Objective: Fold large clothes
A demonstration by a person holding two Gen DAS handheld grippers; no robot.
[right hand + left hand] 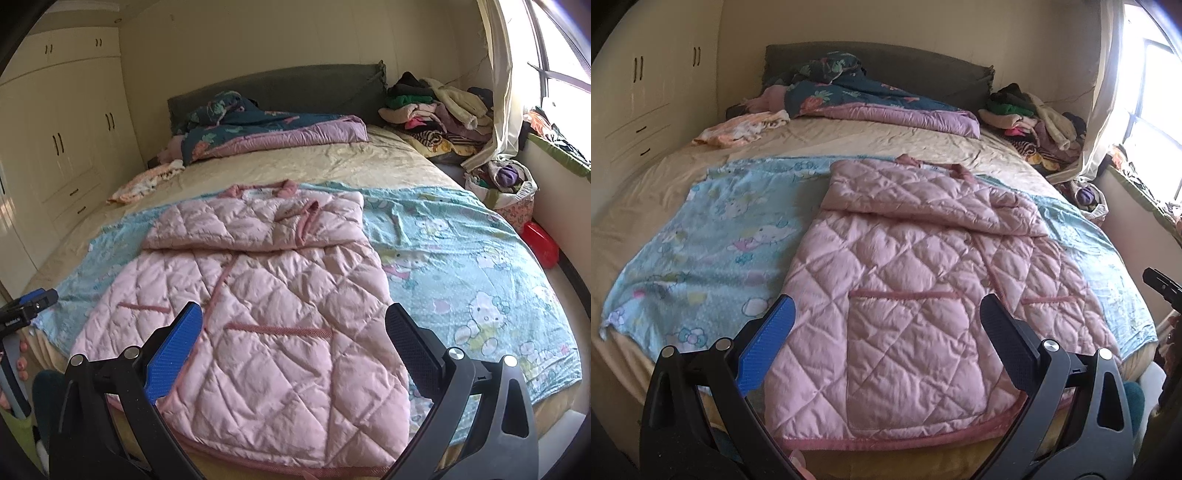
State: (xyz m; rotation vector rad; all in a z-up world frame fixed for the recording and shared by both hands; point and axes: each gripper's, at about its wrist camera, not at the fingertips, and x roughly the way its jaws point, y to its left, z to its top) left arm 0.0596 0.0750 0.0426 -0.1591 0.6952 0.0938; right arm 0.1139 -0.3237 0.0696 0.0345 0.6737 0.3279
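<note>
I have the pink quilted padded jacket point(905, 295) lying flat across the lower middle of both wrist views, on a light blue cartoon-print sheet point(713, 240) that covers the near part of the beige-sheeted bed point(849, 140). Its sleeves look already folded in: a quilted band lies crosswise over the chest, just below the collar, in the upper middle of the garment, and the body below shows two trimmed pockets and a straight hem at the bottom of the frame. So I judge the sleeve step done and the lengthwise fold, hem up toward collar, not yet made. My left tongs point(886, 332) stand wide apart above the hem area, holding nothing; my right tongs point(295, 332) are likewise spread and empty over the lower body of the jacket. In the upper right of both views a heap of mixed clothes point(436, 107) sits beside the headboard, and a dark teal floral quilt with a mauve lining point(871, 99) lies bunched at the top centre, so more large items may remain.
</note>
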